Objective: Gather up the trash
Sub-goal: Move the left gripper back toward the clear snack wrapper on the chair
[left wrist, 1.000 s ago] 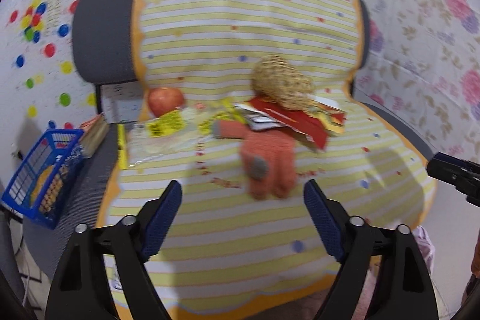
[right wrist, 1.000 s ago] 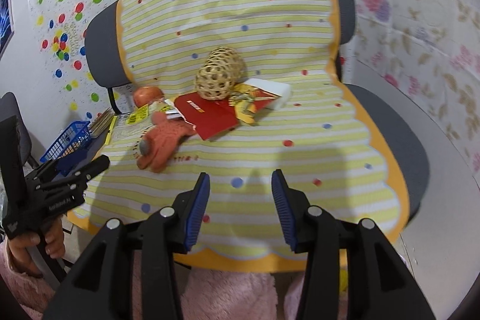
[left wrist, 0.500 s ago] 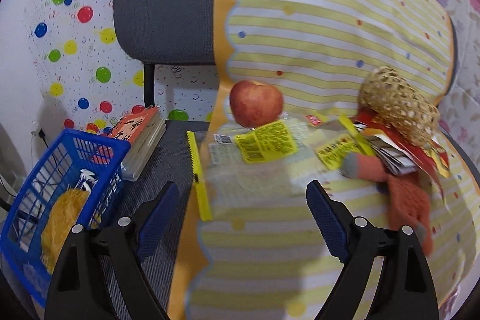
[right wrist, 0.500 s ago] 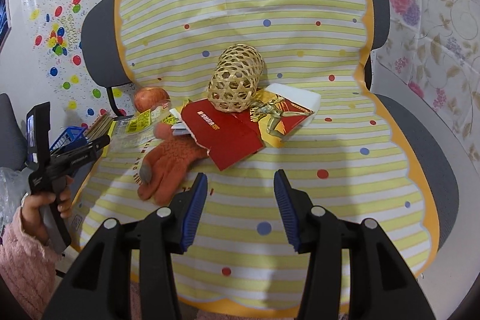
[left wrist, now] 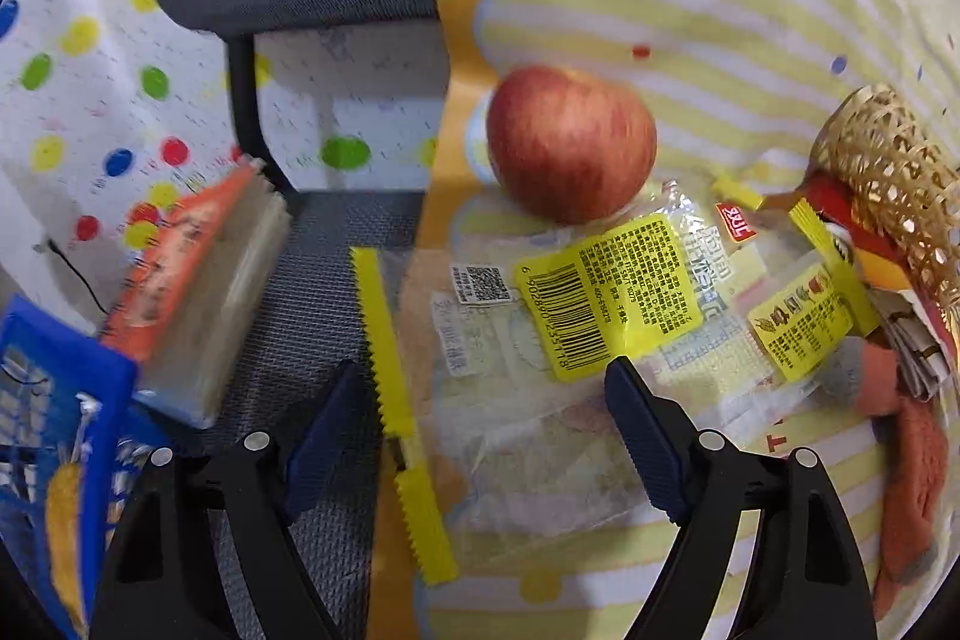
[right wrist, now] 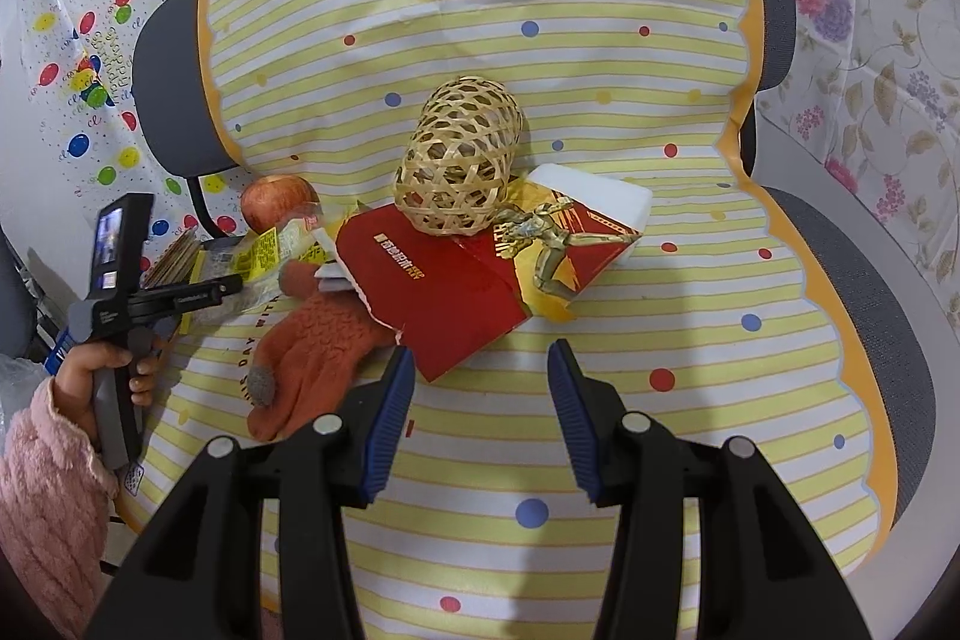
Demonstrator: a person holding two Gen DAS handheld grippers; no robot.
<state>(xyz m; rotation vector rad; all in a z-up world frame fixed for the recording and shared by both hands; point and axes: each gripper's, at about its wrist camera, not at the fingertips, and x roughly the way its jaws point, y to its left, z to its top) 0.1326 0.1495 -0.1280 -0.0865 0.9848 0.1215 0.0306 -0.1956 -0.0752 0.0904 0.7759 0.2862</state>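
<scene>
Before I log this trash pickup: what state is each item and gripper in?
Clear wrapper: empty, flat, under the apple's edge.
Apple: whole, resting.
Red envelope: torn open.
Wicker basket: tipped on its side.
Orange glove: lying limp.
Left gripper: closing, nothing gripped.
Right gripper: open, empty.

A blue plastic mesh basket (left wrist: 54, 466) is cut off at the left edge, its contents blurred. A woven bamboo cage (right wrist: 459, 160) hides part of the red paper envelope (right wrist: 438, 292).

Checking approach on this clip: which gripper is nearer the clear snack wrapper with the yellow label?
Left. The left gripper hangs right over the wrapper, jaws closing around its edge. The right gripper sits farther off, before the red envelope.
</scene>
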